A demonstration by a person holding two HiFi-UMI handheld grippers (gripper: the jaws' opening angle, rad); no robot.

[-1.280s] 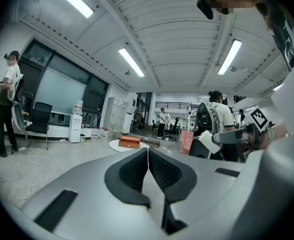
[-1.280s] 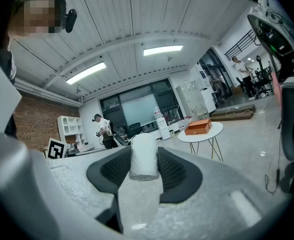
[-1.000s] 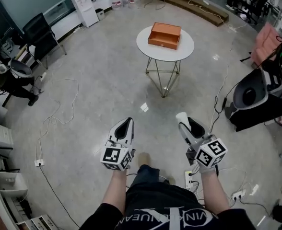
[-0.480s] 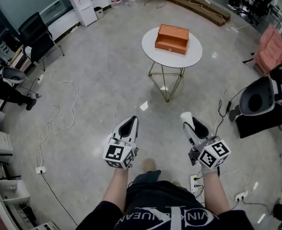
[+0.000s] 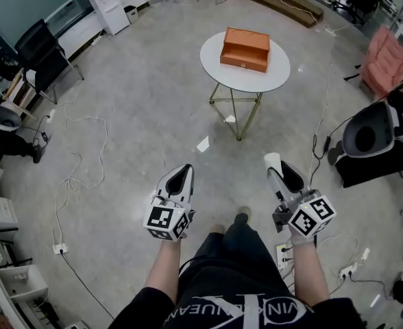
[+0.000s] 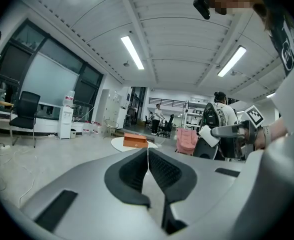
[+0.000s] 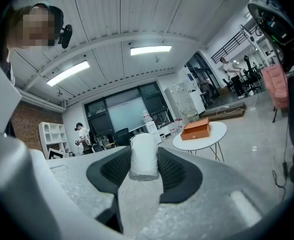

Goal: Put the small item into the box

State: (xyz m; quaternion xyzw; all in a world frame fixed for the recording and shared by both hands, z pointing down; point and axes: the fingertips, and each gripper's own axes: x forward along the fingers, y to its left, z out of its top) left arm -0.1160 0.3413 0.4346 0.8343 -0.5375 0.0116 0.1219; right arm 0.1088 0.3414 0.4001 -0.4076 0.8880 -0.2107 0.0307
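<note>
An orange box (image 5: 245, 49) lies on a round white table (image 5: 214, 66) far ahead of me; the same box (image 7: 196, 129) and table (image 7: 212, 135) show at the right of the right gripper view, and the box (image 6: 135, 141) sits small in the left gripper view. My right gripper (image 5: 274, 164) is shut on a small white item (image 7: 144, 156), a soft white roll whose tip (image 5: 272, 160) sticks out past the jaws. My left gripper (image 5: 181, 173) is shut with nothing between its jaws. Both are held at waist height, well short of the table.
Cables trail over the grey floor (image 5: 140, 122). A power strip (image 5: 283, 256) lies by my right foot. A black and white machine (image 5: 376, 139) stands at the right, a pink chair (image 5: 382, 64) behind it, and black office chairs (image 5: 42, 57) at the left.
I have walked forward a little: the table and box sit slightly nearer and more centred. Both grippers keep the same pose and grip.
</note>
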